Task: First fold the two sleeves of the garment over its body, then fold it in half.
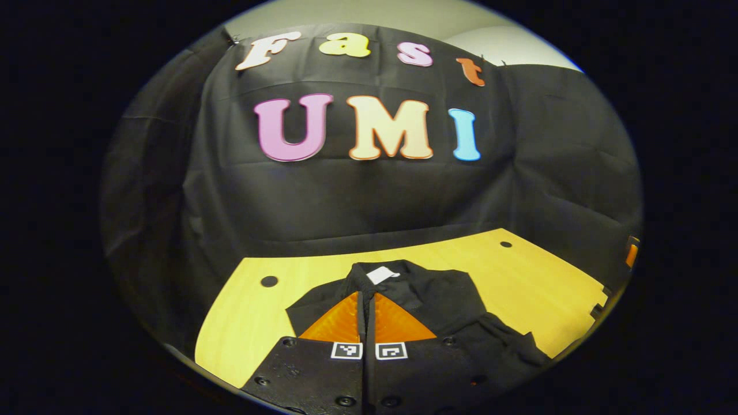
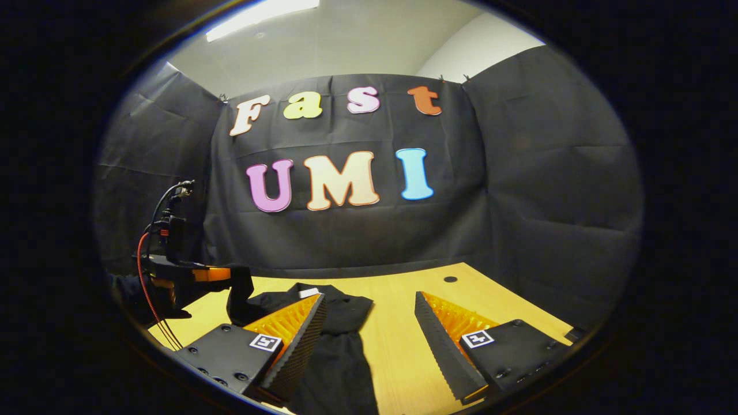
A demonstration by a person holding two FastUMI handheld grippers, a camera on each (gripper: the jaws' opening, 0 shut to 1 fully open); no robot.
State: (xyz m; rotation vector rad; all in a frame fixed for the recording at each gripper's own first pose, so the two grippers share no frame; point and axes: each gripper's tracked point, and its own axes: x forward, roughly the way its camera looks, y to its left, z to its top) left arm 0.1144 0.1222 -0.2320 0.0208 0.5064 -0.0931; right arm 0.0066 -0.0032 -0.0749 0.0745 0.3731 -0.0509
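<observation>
Fingers of our left gripper [image 1: 369,328] are pressed together with almost no gap, raised above the black garment [image 1: 438,300]; whether they pinch cloth we cannot tell. Our right gripper [image 2: 369,334] has its fingers spread wide apart, holding nothing, low over the yellow desk [image 2: 398,346]. Between and beside them lies the garment, spread on the desk, its white neck label [image 1: 382,274] toward the booth's wall.

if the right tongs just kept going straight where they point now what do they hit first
Probably nothing soon. The right tongs are open over bare table, with the black garment beside their left finger. Straight ahead lies more table, then the booth's black wall, though depth is hard to judge.
</observation>
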